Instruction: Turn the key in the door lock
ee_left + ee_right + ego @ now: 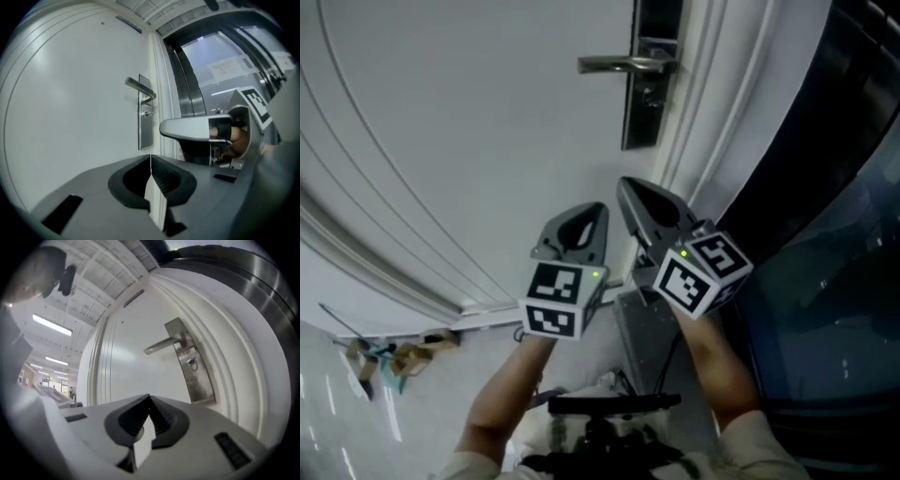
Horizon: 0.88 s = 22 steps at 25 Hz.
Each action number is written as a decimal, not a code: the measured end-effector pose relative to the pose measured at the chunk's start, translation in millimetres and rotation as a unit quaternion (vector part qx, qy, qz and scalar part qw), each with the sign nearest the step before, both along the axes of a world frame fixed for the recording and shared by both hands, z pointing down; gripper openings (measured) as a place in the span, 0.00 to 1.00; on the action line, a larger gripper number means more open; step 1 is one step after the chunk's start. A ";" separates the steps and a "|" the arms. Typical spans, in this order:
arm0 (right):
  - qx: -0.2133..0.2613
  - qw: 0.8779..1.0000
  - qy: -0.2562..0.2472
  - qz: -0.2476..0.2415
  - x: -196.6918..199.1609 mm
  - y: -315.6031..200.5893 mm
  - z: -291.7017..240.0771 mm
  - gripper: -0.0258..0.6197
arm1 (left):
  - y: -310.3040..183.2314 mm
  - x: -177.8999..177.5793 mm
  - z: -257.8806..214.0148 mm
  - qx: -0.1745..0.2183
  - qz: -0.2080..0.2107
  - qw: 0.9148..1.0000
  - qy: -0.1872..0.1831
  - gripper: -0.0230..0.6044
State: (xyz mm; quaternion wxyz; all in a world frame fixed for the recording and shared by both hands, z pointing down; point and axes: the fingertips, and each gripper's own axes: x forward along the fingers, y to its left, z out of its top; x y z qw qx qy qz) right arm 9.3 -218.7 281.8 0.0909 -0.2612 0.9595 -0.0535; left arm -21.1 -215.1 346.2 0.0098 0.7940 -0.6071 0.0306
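A white door (469,122) fills the head view. Its metal lever handle (623,64) and dark lock plate (649,94) sit at the top centre. In the right gripper view a small key (191,363) shows in the plate (194,376) under the handle (161,346). The left gripper view shows the key (147,114) too. My left gripper (592,210) is shut and empty, well short of the lock. My right gripper (626,185) is beside it, also shut on nothing and apart from the key. In the gripper views the left jaws (150,157) and right jaws (149,397) each stand tip to tip.
The white door frame (705,103) runs beside the lock, with a dark glass and metal panel (825,216) to its right. Bits of litter (394,358) lie on the floor by the door's foot. Dark gear (609,417) hangs below my arms.
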 end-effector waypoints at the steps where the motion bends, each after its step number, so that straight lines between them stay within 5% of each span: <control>1: 0.016 1.000 0.009 0.009 -3.4 8.1 3.1 0.05 | 6.1 -4.5 -1.3 0.005 -0.004 1.000 -0.003 0.06; 10: 0.102 0.988 0.084 0.074 -41.6 85.3 21.8 0.05 | 79.3 -50.9 4.3 0.010 -0.032 0.999 -0.017 0.07; 22: 0.091 0.985 0.115 0.087 -77.2 158.8 50.6 0.05 | 154.4 -82.6 20.0 0.008 -0.035 0.999 -0.018 0.06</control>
